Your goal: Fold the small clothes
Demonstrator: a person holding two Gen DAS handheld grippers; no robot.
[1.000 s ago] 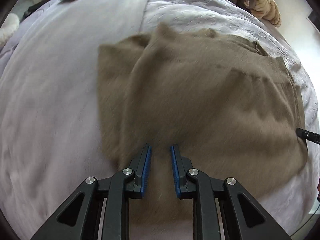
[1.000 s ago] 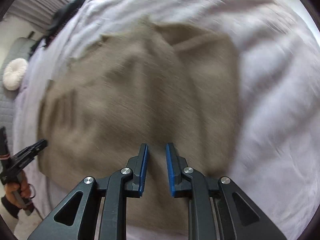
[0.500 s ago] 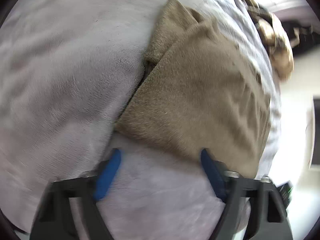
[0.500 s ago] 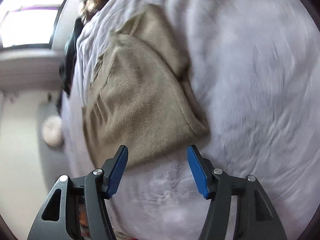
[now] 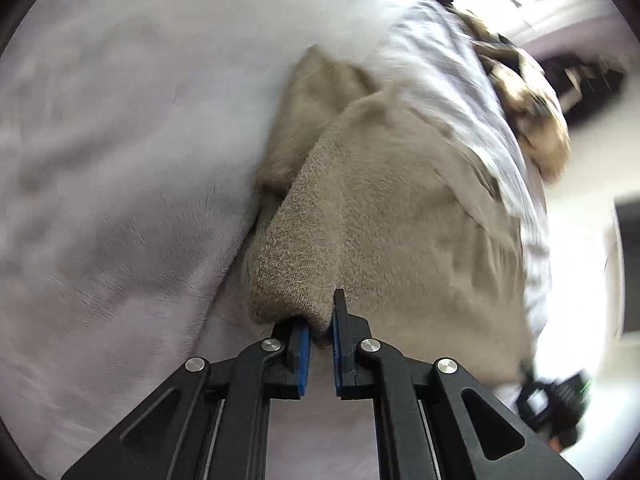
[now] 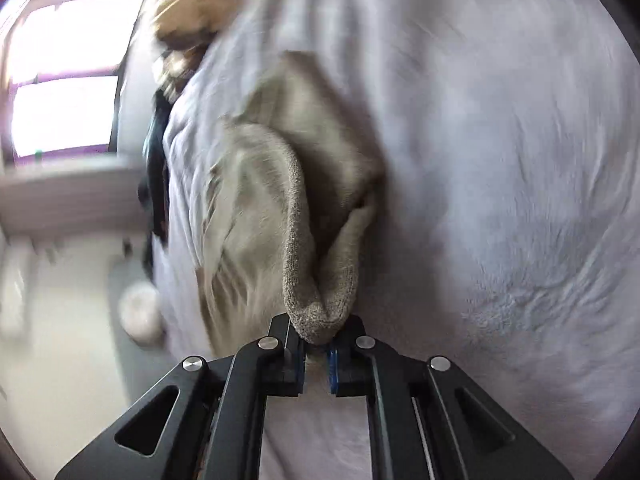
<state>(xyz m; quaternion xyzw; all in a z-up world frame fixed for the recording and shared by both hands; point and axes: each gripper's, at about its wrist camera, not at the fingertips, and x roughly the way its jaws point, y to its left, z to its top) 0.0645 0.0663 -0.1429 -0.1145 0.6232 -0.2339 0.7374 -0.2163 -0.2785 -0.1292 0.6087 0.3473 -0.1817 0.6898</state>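
left wrist and right wrist views: both grippers' fingers have just closed, each clamped on the tan knit garment [image 5: 400, 208] [image 6: 256, 208].

Pale lilac bed [image 5: 120, 184] — tan knit garment [image 5: 400, 208] lying on it.

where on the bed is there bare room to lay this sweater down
Both grippers, left gripper and right gripper, pinch the tan sweater. Bare bedspread lies wide open beside its folded edge. The far end is crowded by a patterned brown garment.
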